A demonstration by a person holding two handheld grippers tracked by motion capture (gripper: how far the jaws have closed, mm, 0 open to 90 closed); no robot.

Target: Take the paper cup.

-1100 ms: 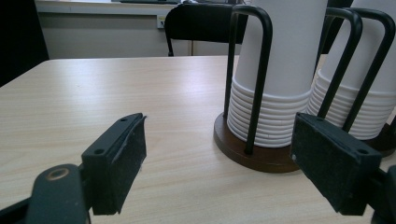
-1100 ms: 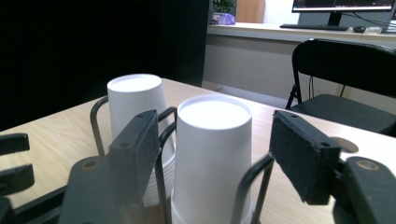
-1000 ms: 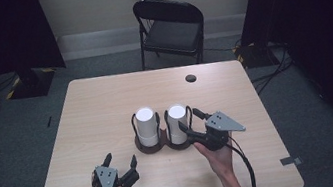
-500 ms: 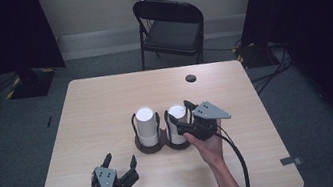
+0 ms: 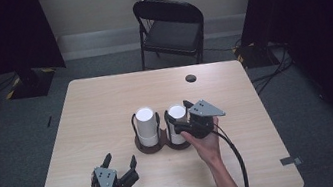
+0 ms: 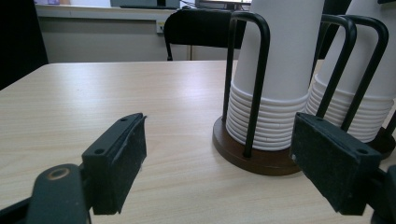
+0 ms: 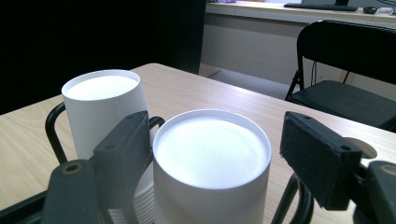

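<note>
Resting near the tabletop's [image 5: 105,103] front edge, the left claw [image 5: 120,162] gapes, released. Mid-tabletop stand two cup stacks in wire holders: the left stack [image 5: 146,126], then the right stack [image 5: 178,123], straddled by the right claw [image 5: 178,112], whose jaws have just been opening, released.

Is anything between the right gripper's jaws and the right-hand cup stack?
Nothing visible. The right gripper, jaws just opening, straddles the top of the right cup stack with a gap beside the right jaw. The holder's wire loops sit lower, beside the stack.
</note>
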